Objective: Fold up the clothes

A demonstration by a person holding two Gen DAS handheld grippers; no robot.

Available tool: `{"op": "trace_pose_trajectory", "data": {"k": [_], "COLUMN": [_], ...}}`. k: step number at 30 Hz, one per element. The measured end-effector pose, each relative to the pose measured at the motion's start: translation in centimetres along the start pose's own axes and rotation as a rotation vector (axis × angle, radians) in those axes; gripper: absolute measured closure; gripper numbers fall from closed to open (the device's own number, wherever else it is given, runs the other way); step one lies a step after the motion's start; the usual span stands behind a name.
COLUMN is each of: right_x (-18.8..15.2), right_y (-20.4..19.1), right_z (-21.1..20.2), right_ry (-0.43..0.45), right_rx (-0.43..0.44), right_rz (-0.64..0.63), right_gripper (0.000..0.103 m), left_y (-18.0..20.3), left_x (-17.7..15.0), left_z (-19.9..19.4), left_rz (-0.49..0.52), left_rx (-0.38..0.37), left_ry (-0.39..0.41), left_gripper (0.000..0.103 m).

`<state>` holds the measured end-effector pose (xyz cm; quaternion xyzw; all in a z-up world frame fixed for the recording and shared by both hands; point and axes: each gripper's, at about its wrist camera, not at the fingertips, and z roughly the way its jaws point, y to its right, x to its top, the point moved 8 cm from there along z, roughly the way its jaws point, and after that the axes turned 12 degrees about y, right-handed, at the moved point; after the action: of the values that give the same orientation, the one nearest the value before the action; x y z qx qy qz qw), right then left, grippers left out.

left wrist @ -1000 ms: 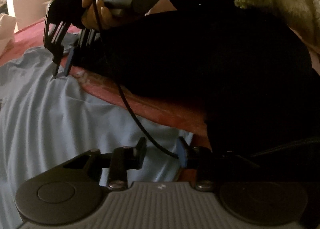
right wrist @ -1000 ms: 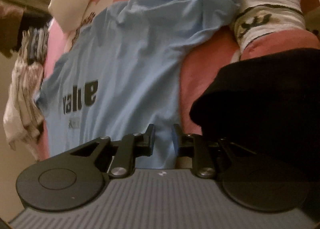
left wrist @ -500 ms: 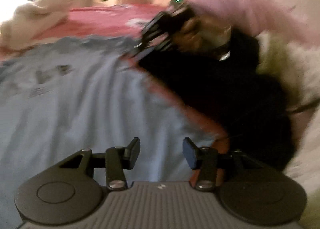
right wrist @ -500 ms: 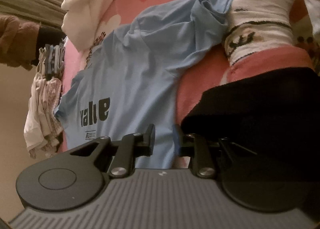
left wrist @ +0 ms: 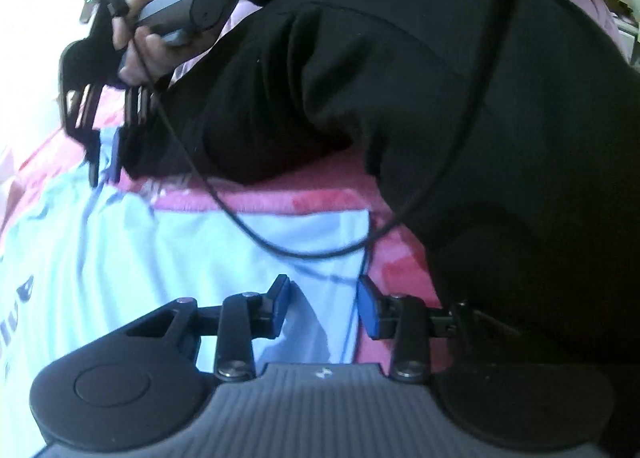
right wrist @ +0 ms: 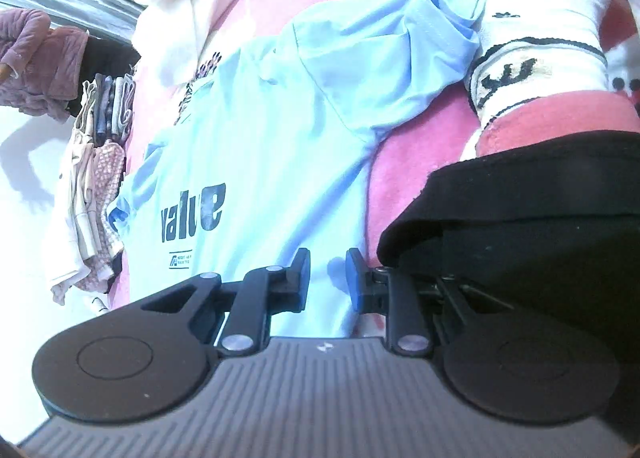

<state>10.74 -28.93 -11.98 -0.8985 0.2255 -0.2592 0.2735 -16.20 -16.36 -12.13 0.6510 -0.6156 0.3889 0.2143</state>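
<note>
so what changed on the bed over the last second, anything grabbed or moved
Nothing was grabbed. The left gripper swung out over the light blue t-shirt half a second ago, then came back to the hem corner by the black sleeve; its fingers are closing with nothing pinched yet. The right gripper stayed low at the hem, narrowly apart. The shirt lies as before.

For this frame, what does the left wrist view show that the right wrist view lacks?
Left wrist only: the right tool seen from outside, its tips down at the shirt's edge, the hand holding it, and a black cable.

Right wrist only: the "value" print whole, a bunched sleeve, hanging clothes.

Both: the light blue T-shirt on the pink blanket.
</note>
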Motion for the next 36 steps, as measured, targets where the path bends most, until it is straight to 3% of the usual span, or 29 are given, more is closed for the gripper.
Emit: {"op": "trace_pose_trajectory", "data": {"k": [6,8,12,19,20,23,25,29,31,36], "right_x": [0.4,0.5,0.5,1.0,1.1,1.4,1.5,1.2,0.5,-0.2], "right_y": [0.8,1.2,1.0,0.7,0.6,0.5,0.1,-1.6,-1.8,-2.0], "right_z": [0.1,0.2,1.2,2.8,3.0,3.1,2.5,1.7,2.7,4.0], "right_ry": [0.022,0.03,0.014,0.052,0.057,0.07,0.079,0.103,0.074,0.032], "right_rx": [-0.02,-0.019,-0.017,-0.104,-0.11,-0.134,-0.148,-0.259,-0.327,-0.402], "right_rz": [0.067,0.108,0.108,0.043,0.017,-0.08,-0.15,-0.417,-0.537,-0.678], "right_gripper": [0.084,0.084,0.079,0.079,0.08,0.1,0.101,0.101,0.101,0.098], "left_y": [-0.5,-1.1,-2.4,-3.2,-3.2,-3.2,-3.2,-3.1,-3.1,-3.5], "left_x": [0.1,0.0,-0.2,-0.4,-0.5,-0.8,-0.8,-1.5,-2.1,-3.1], "left_z": [1.3,1.5,1.4,-0.1,-0.3,-0.4,-0.4,0.3,1.2,1.4], "left_rz": [-0.049,-0.117,-0.272,-0.517,-0.549,-0.585,-0.599,-0.641,-0.662,-0.732], "left_rx": [-0.021,-0.018,-0.016,-0.115,-0.133,-0.16,-0.179,-0.217,-0.226,-0.228], "left_ry": [0.054,0.066,0.084,0.121,0.127,0.126,0.126,0.105,0.083,0.067], "left_gripper": [0.067,0.071,0.093,0.098,0.098,0.098,0.098,0.098,0.098,0.095]}}
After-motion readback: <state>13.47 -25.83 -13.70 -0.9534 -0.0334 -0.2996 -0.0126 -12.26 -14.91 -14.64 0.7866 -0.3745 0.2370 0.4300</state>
